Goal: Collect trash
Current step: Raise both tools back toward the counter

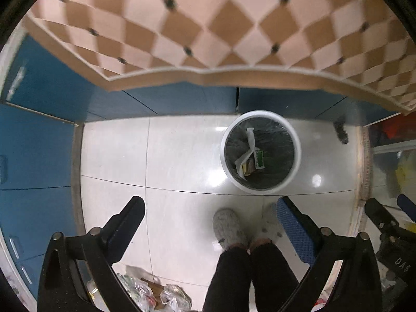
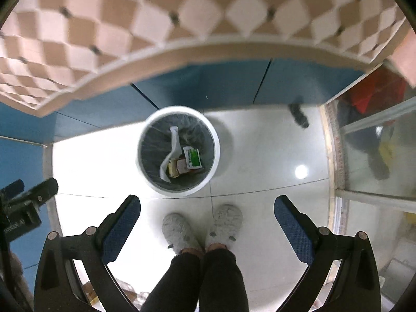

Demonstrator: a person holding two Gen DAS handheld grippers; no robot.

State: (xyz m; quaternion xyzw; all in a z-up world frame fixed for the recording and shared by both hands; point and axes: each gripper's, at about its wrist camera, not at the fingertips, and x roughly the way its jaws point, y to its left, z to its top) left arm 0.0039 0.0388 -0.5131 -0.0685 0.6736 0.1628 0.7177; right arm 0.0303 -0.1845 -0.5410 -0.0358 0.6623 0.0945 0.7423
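A white round trash bin (image 1: 224, 153) with a dark liner stands on the white tile floor by the blue cabinets; it also shows in the right wrist view (image 2: 217, 153). Inside lie a white paper strip (image 1: 250, 147), a green-and-white packet (image 2: 193, 158) and brown wrappers. My left gripper (image 1: 212, 209) is open and empty, high above the floor, nearer than the bin. My right gripper (image 2: 207, 208) is open and empty, also above the floor in front of the bin. A heap of plastic wrappers (image 1: 145, 291) lies at the bottom of the left wrist view.
The person's legs and grey slippers (image 1: 228, 227) stand on the floor below the grippers. A checkered counter (image 1: 208, 26) overhangs blue cabinet doors (image 1: 166, 98). A dark object (image 2: 299, 115) lies by the cabinets. A glass door (image 2: 377, 143) is on the right.
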